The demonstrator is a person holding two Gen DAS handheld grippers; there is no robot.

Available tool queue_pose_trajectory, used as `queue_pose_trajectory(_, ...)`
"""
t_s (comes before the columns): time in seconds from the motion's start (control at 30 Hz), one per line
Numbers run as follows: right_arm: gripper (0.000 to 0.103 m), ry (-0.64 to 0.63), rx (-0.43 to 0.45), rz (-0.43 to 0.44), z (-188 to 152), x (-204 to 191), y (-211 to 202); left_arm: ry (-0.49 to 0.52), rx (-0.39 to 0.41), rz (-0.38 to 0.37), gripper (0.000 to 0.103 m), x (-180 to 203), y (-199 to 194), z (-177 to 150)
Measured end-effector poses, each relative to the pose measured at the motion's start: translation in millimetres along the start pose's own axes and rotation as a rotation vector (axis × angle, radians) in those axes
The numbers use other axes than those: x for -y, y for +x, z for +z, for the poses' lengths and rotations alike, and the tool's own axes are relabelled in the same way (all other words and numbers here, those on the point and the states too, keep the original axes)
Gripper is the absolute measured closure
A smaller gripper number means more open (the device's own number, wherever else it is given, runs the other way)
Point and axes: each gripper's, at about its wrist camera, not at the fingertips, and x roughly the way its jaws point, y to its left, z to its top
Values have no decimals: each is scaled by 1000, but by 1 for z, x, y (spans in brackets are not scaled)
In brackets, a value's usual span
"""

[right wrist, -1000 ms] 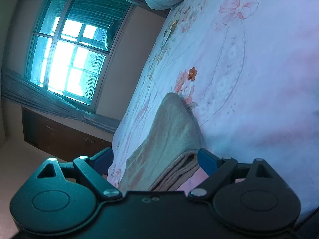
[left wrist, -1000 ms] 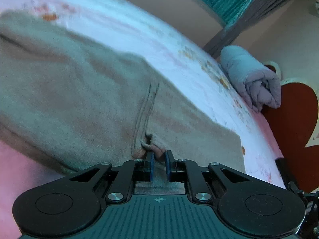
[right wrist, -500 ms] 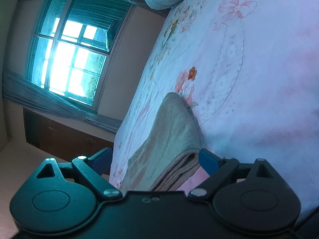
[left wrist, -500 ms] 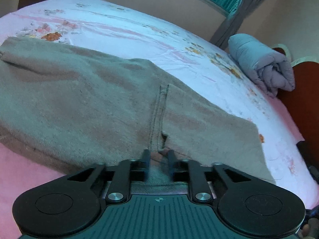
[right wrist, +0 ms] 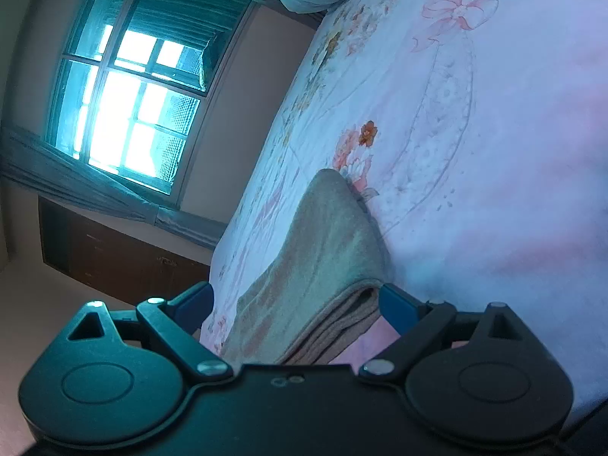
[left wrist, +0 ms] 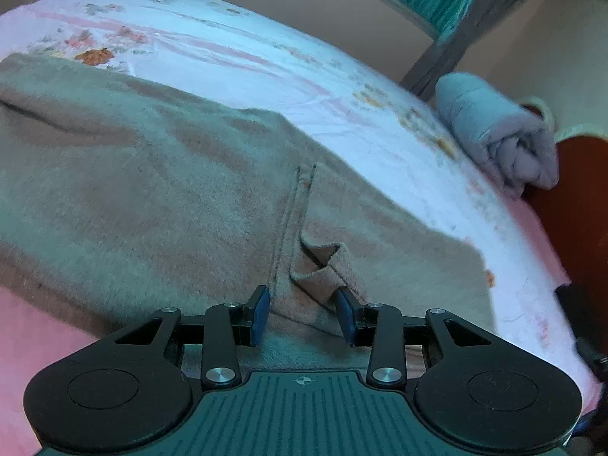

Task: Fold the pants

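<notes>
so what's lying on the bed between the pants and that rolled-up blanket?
Nothing: only bare floral sheet lies between the pants and the blanket, as the left wrist view shows.

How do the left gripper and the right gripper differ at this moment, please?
The left gripper has just been opening, its jaws narrowly apart beside a raised pucker of the pants; the right gripper stands much wider, straddling the folded edge. The left sits over the flat middle, the right at an end. Neither grips fabric.
</notes>
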Motion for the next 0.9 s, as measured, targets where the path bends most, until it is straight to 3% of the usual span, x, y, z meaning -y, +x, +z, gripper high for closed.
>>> queue_pose_trajectory(0.1, 15, 7, 1, -2, 0, 1, 1, -12, 3, -21, 49, -2, -3, -5)
queue_pose_trajectory(0.17, 15, 2, -5, -3, -1, 1, 3, -13, 23, -30, 45, -1, -4, -7)
queue_pose_trajectory(0.33, 15, -19, -14, -4, -1, -2, 3, -38, 22, -38, 44, 0, 0, -8)
queue_pose_trajectory(0.47, 15, 1, -11, -3, 0, 1, 2, -122, -2, -51, 44, -7, 12, -2)
queue_pose_trajectory(0.53, 15, -6, -11, -3, -1, 0, 1, -136, -16, -44, 56, -9, 16, -1)
queue_pose_trajectory(0.57, 14, -7, -12, -3, -1, 0, 2, -151, -29, -45, 89, -12, 17, -1)
queue_pose_trajectory(0.63, 14, -1, -15, -7, -1, 1, 3, -282, -26, -133, 90, -29, 12, -2)
queue_pose_trajectory(0.7, 14, -1, -15, -1, -1, 1, 2, -331, 13, -176, 90, -35, 0, -6)
queue_pose_trajectory(0.8, 14, -3, -21, 1, -1, 1, 3, -352, -25, -130, 90, -41, 9, -17)
queue_pose_trajectory(0.9, 14, -9, -31, -13, -1, 0, 7, -402, -21, -132, 90, -49, 16, -27)
